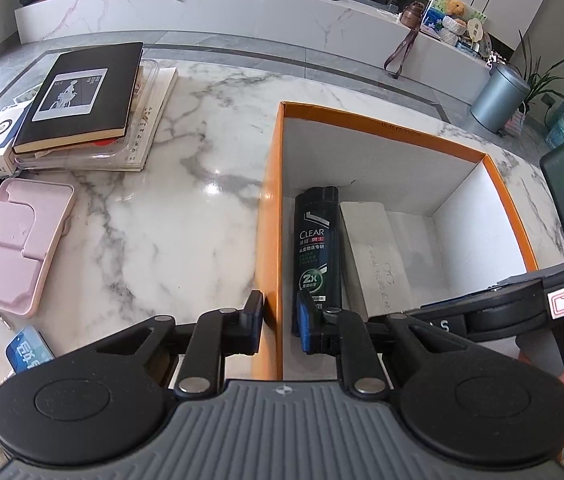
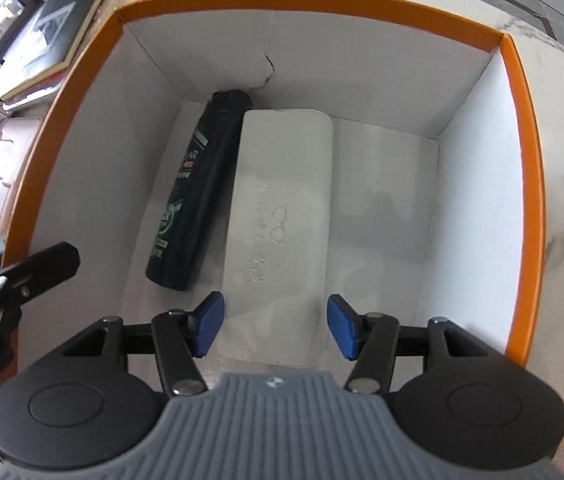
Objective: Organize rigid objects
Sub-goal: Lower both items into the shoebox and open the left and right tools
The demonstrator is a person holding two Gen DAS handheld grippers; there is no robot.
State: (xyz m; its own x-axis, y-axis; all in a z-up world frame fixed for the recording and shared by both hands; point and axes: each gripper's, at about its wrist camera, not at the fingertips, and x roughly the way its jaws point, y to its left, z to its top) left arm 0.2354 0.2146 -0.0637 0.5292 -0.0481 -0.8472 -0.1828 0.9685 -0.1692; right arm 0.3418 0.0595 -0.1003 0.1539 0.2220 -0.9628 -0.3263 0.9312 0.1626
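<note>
Orange box (image 2: 522,184), open top, white inside. Black CLEAR shampoo bottle (image 2: 198,184) lies flat by its left wall; white embossed case (image 2: 282,208) flat just beside it, mid-floor.

Left wrist view on orange box (image 1: 270,208) wall, right wrist view steeply inside, both sharing its interior

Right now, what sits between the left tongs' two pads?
The near left wall of the orange box: the left tongs are clamped on it, one pad outside, one inside beside the shampoo bottle. Left wrist view.
</note>
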